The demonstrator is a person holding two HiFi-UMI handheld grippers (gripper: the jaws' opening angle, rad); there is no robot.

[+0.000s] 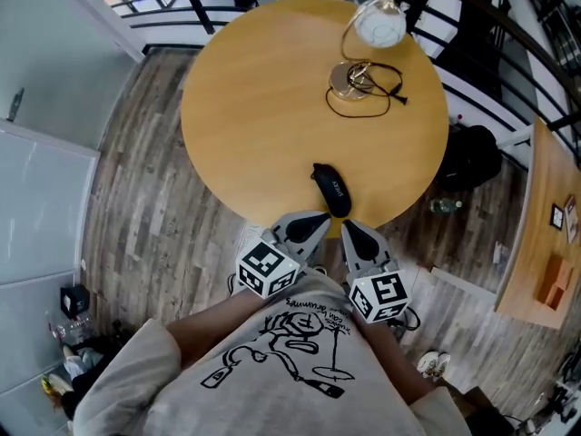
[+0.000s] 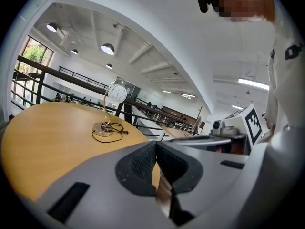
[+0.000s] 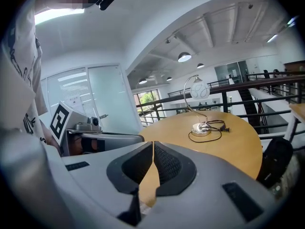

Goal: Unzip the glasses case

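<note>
- I saw the black glasses case (image 1: 332,190) lying at the near edge of the round table (image 1: 254,107)
- My left gripper (image 1: 318,221) hung just near of it, fingers (image 2: 142,163) pressed together, empty
- My right gripper (image 1: 352,230) beside it, fingers (image 3: 167,165) likewise closed on nothing

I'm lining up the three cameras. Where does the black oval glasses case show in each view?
Head view: black oval glasses case at the round wooden table's near edge.
Left gripper view: not in it.
Right gripper view: not in it.
Shared landmark: the white round-headed desk lamp on that table, in all three.
</note>
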